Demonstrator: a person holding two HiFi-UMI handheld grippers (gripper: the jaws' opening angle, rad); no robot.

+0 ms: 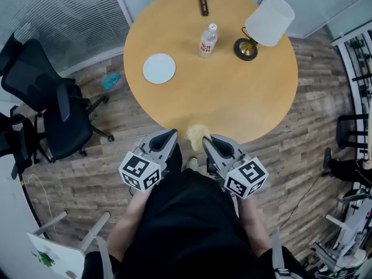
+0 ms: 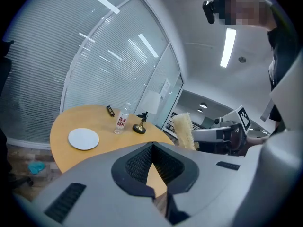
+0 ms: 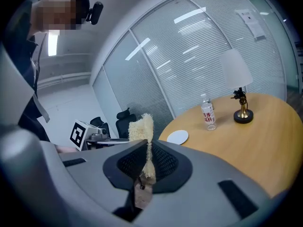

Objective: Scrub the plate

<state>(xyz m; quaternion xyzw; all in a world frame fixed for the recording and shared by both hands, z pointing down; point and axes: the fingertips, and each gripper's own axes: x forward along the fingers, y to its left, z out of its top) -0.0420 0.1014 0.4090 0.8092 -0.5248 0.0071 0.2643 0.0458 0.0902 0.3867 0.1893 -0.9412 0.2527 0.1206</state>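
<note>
A white plate [image 1: 158,68] lies on the left part of the round wooden table [image 1: 232,97]; the same plate [image 2: 84,138] shows far ahead in the left gripper view and small as the plate [image 3: 178,137] in the right gripper view. My right gripper [image 1: 207,140] is shut on a pale yellow loofah scrubber [image 1: 197,133], which stands up between its jaws as the scrubber [image 3: 141,131]. My left gripper [image 1: 170,136] is shut with nothing in it. Both hang at the table's near edge, well short of the plate.
A water bottle [image 1: 208,40] and a lamp [image 1: 263,25] with a white shade stand at the table's far side, with a black bar [image 1: 203,1] beyond them. Black office chairs [image 1: 43,106] stand left of the table. A teal cloth [image 1: 110,81] lies on the floor.
</note>
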